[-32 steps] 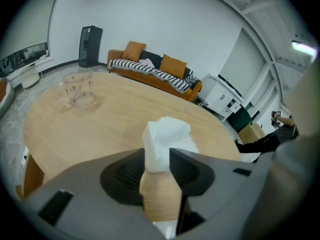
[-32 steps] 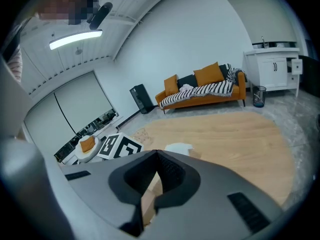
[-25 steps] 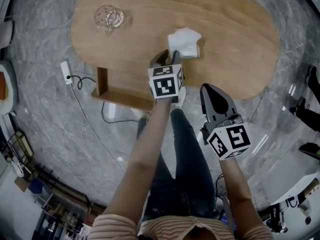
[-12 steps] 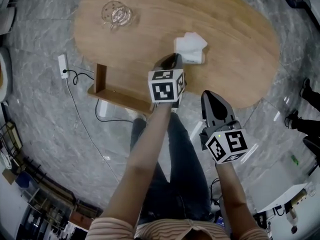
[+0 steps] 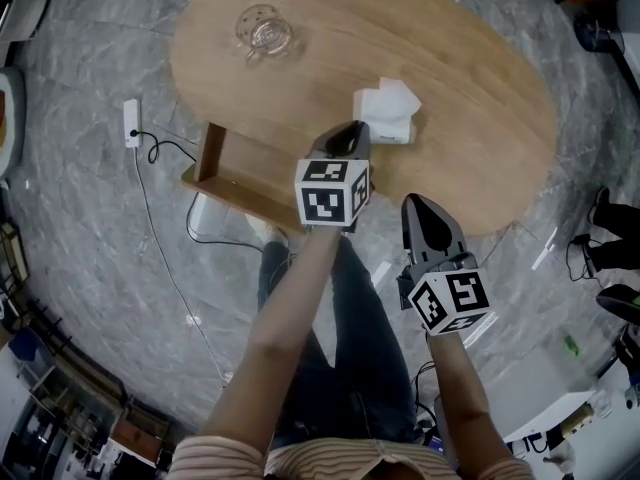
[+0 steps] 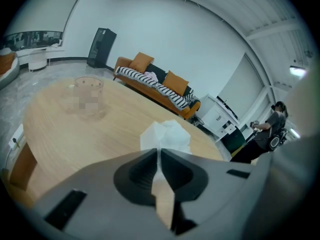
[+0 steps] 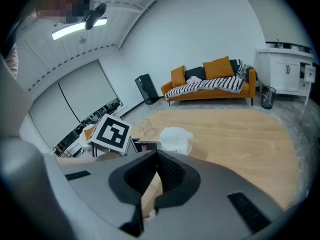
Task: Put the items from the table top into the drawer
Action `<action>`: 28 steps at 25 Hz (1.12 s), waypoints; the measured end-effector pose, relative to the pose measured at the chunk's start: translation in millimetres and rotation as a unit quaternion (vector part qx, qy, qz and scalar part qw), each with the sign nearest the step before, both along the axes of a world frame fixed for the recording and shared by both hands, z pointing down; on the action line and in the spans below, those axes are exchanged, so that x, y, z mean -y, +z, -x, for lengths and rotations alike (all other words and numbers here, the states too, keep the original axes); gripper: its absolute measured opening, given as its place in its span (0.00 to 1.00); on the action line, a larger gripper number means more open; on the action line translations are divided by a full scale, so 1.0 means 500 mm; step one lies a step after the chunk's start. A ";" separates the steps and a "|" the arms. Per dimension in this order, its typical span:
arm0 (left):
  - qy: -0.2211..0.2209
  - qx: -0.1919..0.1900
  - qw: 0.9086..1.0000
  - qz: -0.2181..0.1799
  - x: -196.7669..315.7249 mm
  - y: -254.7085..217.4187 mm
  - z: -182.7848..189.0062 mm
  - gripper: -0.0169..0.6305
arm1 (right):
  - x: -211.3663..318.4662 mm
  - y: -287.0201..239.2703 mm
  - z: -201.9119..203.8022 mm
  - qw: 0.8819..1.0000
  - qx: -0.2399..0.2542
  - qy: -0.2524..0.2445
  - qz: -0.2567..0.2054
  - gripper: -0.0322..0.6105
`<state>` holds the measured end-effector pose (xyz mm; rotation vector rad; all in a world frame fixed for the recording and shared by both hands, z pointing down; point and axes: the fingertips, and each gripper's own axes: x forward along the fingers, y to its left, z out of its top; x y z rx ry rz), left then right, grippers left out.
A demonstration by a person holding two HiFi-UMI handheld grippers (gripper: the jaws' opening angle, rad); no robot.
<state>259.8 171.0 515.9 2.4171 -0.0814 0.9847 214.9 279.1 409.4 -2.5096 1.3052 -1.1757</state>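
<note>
A white tissue pack (image 5: 388,111) lies on the oval wooden table (image 5: 470,98), right of centre. My left gripper (image 5: 352,128) is at the pack's near-left edge. In the left gripper view its jaws are closing, and a thin fold of the tissue pack (image 6: 167,136) is pinched at the tips of the left gripper (image 6: 159,151). A clear glass cup (image 5: 268,33) stands at the table's far left and also shows as a glass cup (image 6: 89,95) in the left gripper view. My right gripper (image 5: 418,200) hangs off the table's near edge, shut and empty.
An open wooden drawer (image 5: 205,153) juts out under the table's near-left edge, left of my left gripper. A white power strip (image 5: 132,123) with a black cable lies on the marble floor. An orange sofa (image 7: 210,86) stands beyond the table, and a person (image 6: 270,134) is at the far right.
The left gripper's jaws have closed from wide open onto the tissue pack's near edge, and that hand has risen a little. The right gripper has stayed where it was.
</note>
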 end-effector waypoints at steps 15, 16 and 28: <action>-0.105 -0.057 0.993 0.006 0.152 -0.164 0.089 0.08 | 0.108 -0.095 0.014 0.998 -0.028 -0.059 -0.015 0.06; -0.119 -0.060 0.991 0.008 0.166 -0.171 0.101 0.08 | 0.116 -0.097 0.018 0.997 -0.029 -0.066 -0.014 0.06; -0.310 -0.051 0.949 0.022 0.354 -0.150 0.363 0.08 | 0.289 -0.090 0.147 0.981 -0.024 -0.193 -0.008 0.06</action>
